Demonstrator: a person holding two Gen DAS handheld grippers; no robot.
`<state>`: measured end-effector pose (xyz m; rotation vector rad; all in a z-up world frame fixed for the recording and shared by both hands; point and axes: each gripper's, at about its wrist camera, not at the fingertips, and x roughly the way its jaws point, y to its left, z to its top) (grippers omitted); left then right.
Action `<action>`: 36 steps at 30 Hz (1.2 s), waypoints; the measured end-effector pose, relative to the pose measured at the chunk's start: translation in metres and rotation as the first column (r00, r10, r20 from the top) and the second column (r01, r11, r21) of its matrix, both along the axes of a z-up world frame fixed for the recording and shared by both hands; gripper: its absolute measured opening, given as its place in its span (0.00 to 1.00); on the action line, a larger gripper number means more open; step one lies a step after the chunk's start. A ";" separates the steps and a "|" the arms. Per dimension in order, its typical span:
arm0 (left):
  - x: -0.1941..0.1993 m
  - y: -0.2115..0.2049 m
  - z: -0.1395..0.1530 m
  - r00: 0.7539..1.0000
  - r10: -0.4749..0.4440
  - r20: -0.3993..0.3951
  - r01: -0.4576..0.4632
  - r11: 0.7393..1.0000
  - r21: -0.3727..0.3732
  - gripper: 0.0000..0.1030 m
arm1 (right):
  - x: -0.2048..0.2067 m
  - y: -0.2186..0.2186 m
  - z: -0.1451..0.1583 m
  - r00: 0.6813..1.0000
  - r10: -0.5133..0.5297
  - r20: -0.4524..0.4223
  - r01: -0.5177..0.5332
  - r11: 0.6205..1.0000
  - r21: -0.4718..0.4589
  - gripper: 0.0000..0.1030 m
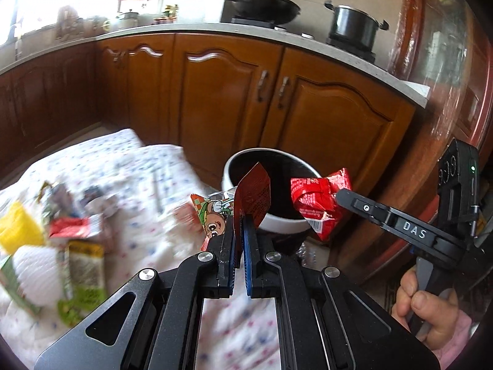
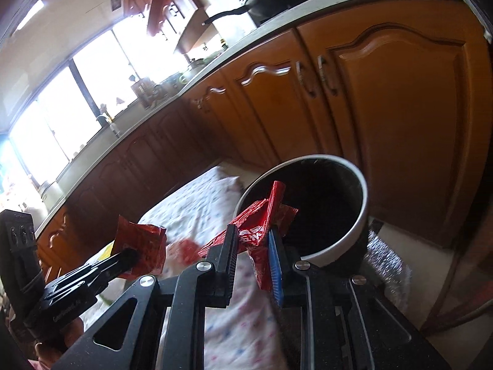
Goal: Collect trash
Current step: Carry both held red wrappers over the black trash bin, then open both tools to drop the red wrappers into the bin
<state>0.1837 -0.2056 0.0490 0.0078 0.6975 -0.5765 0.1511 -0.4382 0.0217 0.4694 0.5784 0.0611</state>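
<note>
Plainly these are feather-light, crinkly film packets: they bend at a touch, slide easily on smooth pads, and are best pinched across a flat edge or corner, not the puffy middle. The left gripper (image 1: pixel 241 234) is clenched on the lower edge of a dark red wrapper (image 1: pixel 254 195), which stands up from its fingertips; a cartoon-printed packet (image 1: pixel 212 215) sits just to the left of that claw, though I cannot tell whether it is also pinched. The right gripper (image 2: pixel 254 243) is clamped on a bright red wrapper (image 2: pixel 262 225), its crumpled body sticking out ahead of and below the fingers. Just beyond both claws stands the white-rimmed bin (image 1: pixel 237 162), its dark mouth open, with both wrappers over or near its near rim. More wrappers (image 1: pixel 83 259) lie on the patterned cloth (image 1: pixel 141 166) well to the left of the left claw.
</note>
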 end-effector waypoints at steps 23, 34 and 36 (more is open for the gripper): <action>0.108 -0.120 -0.045 0.979 -0.084 -0.187 0.101 0.991 0.083 0.04 | 0.085 -0.054 -0.040 0.987 -0.035 -0.160 0.029 0.999 -0.036 0.23; 0.110 -0.124 -0.050 0.979 -0.086 -0.185 0.107 0.988 0.108 0.53 | 0.082 -0.060 -0.038 0.986 -0.039 -0.160 0.039 0.999 -0.009 0.50; 0.106 -0.120 -0.046 0.980 -0.086 -0.180 0.104 0.990 0.097 0.53 | 0.075 -0.061 -0.036 0.988 -0.043 -0.148 0.044 0.999 0.001 0.54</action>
